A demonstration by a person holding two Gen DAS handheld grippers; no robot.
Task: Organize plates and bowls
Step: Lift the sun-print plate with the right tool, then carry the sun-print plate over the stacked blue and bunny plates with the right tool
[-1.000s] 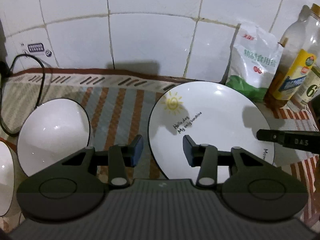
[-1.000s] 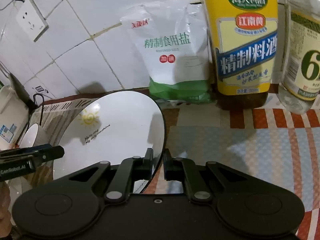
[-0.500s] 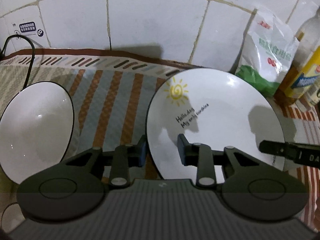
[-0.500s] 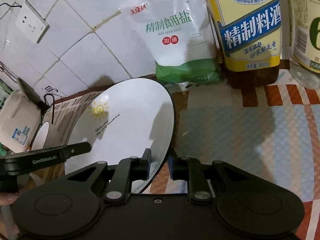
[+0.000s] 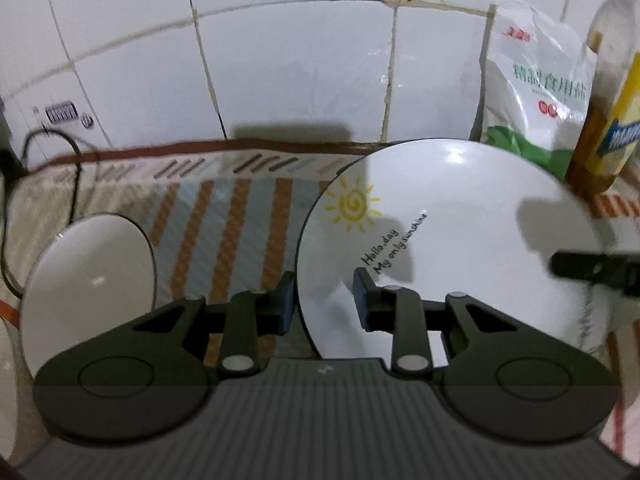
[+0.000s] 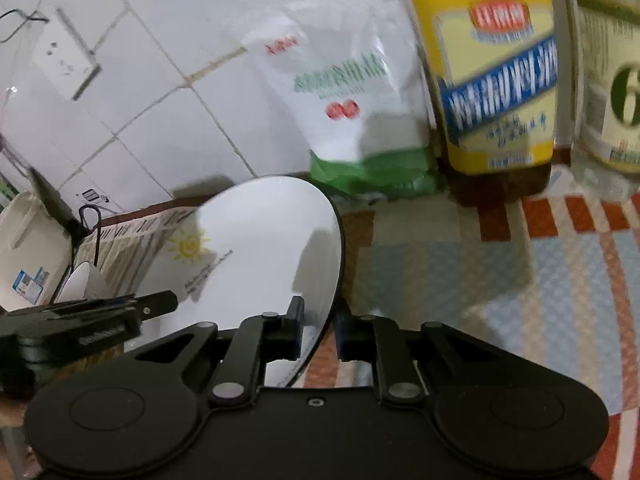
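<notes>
1. Plate (image 5: 460,240) – white, with a yellow sun and black script – fills the right half of the left wrist view, its near left rim between the left gripper (image 5: 322,300) jaws, which are closing on it; the blue pads sit either side of the edge.
2. Right gripper (image 6: 318,326) straddles the opposite rim low in the right wrist view, jaws closing, pads at the plate's edge.
3. Bowl (image 5: 88,280) sits at left, apart from the plate, on the striped cloth (image 5: 224,232).
4. Behind the plate – a salt bag (image 6: 352,112) and a yellow-labelled bottle (image 6: 500,80) against the tiled wall (image 5: 280,60).
</notes>
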